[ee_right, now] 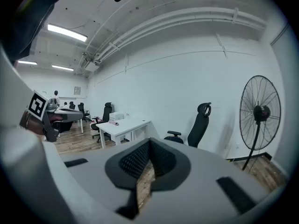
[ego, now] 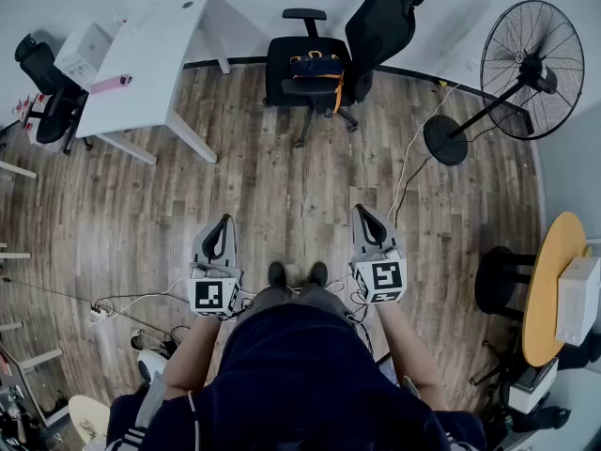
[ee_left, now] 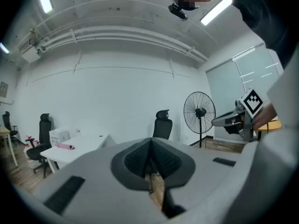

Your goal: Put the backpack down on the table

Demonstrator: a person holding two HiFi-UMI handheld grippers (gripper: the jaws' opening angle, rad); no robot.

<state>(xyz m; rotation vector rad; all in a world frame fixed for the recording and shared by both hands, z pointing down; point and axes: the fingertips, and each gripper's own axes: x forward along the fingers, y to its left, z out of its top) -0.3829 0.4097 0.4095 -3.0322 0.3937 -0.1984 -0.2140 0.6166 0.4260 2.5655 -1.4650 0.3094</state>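
The backpack (ego: 315,68), dark blue with orange trim, rests on the seat of a black office chair (ego: 376,26) across the wooden floor in the head view. The white table (ego: 160,54) stands to the chair's left. I hold both grippers level in front of my body, far from the backpack. My left gripper (ego: 223,222) is shut with nothing in it, and its pads (ee_left: 140,160) meet in the left gripper view. My right gripper (ego: 362,211) is also shut and empty. The chair's back (ee_right: 200,124) shows in the right gripper view, while the backpack is hidden behind the jaws.
A large standing fan (ego: 531,69) is at the right, its cable running over the floor. A round wooden table (ego: 549,280) with a white box (ego: 577,299) stands at the right edge. Another black chair (ego: 47,92) is at the left. Cables (ego: 113,303) lie by my feet.
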